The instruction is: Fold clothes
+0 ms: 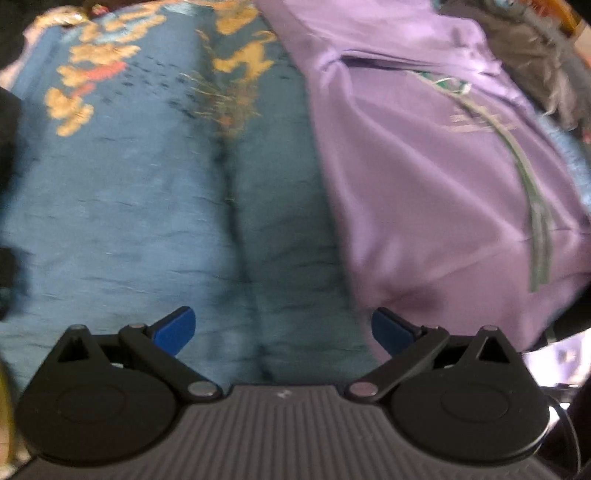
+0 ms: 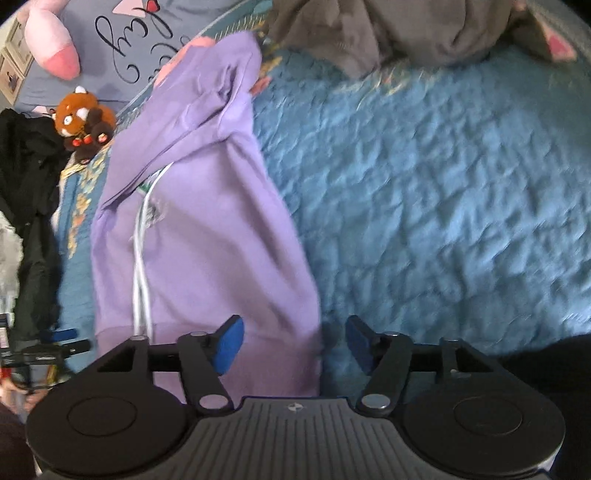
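While one lilac cotton hoodie (image 2: 207, 229) with white drawcords lies on the blue quilted bedspread (image 2: 443, 192), both claws stand open and empty: left gripper (image 1: 283, 330) beside its hem, right gripper (image 2: 294, 341) over it. Chest print unreadable. Beyond the hoodie: grey garment (image 2: 388, 29), red-panda plush (image 2: 83, 120), cursive-lettered pillow (image 2: 147, 33).

You are looking down on a blue quilt (image 2: 443, 184) with gold and orange patterning along one edge. At its far left sits a plush red panda (image 2: 83, 118), just beside a grey pillow (image 2: 122, 40) with black script lettering. A pink plush (image 2: 55, 44) lies across that pillow's far corner.
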`<state>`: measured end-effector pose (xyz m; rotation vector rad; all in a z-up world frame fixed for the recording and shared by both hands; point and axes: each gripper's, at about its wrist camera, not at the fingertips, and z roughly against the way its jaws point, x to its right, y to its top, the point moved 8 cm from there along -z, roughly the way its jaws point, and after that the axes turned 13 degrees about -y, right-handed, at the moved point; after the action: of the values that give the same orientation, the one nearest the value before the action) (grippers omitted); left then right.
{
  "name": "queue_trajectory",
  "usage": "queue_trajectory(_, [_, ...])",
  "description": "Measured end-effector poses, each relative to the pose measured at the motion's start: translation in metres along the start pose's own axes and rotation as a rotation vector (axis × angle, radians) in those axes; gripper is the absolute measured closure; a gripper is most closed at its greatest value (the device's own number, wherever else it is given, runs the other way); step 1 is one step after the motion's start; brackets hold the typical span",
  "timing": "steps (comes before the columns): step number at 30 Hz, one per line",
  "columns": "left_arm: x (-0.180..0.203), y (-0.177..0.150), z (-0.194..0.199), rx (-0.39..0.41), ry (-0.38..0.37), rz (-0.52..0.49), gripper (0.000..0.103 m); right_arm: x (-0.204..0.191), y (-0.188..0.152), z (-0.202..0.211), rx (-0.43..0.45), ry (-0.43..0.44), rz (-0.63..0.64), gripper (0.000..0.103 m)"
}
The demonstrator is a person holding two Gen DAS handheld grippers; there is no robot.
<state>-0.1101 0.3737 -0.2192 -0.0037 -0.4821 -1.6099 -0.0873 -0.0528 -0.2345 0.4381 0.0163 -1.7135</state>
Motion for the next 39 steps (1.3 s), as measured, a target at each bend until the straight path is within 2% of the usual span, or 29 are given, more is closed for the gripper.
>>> queue_trajectory(3, [0.001, 0.0, -0.001, 0.001, -0.022, 0.001, 0.0, -0.003, -0.01, -0.009, -0.048, 0.003, 0.005, 0.039])
queue_trajectory(6, [0.0, 0.001, -0.006, -0.03, -0.056, 0.008, 0.0, -0.008, -0.014, -0.014, -0.058, -0.003, 0.017, 0.036])
queue_trajectory(12, [0.016, 0.0, -0.017, -0.109, -0.072, -0.094, 0.006, -0.011, -0.016, -0.014, -0.05, -0.015, 0.039, 0.035])
queue_trajectory(15, [0.03, -0.001, -0.014, -0.124, -0.154, -0.13, 0.018, -0.01, -0.016, -0.014, -0.049, -0.014, 0.039, 0.035])
queue_trajectory(17, [0.041, -0.003, -0.011, -0.131, -0.216, -0.147, 0.033, -0.01, -0.017, -0.014, -0.048, -0.013, 0.039, 0.035])
queue_trajectory(19, [0.05, -0.005, -0.01, -0.143, -0.258, -0.16, 0.04, -0.011, -0.015, -0.015, -0.046, -0.013, 0.039, 0.034])
queue_trajectory(24, [0.043, -0.007, -0.011, -0.18, -0.261, -0.124, 0.044, -0.013, -0.015, -0.015, -0.042, -0.01, 0.033, 0.035])
queue_trajectory(29, [0.03, -0.008, -0.007, -0.173, -0.273, -0.047, 0.07, -0.011, -0.015, -0.014, -0.028, -0.008, 0.023, 0.038])
queue_trajectory(35, [0.025, -0.014, 0.002, -0.144, -0.278, 0.013, 0.086, -0.011, -0.016, -0.013, -0.023, -0.01, 0.02, 0.038])
queue_trajectory(39, [0.018, -0.018, 0.012, -0.095, -0.297, 0.093, 0.091, -0.013, -0.016, -0.013, -0.018, -0.009, 0.018, 0.038])
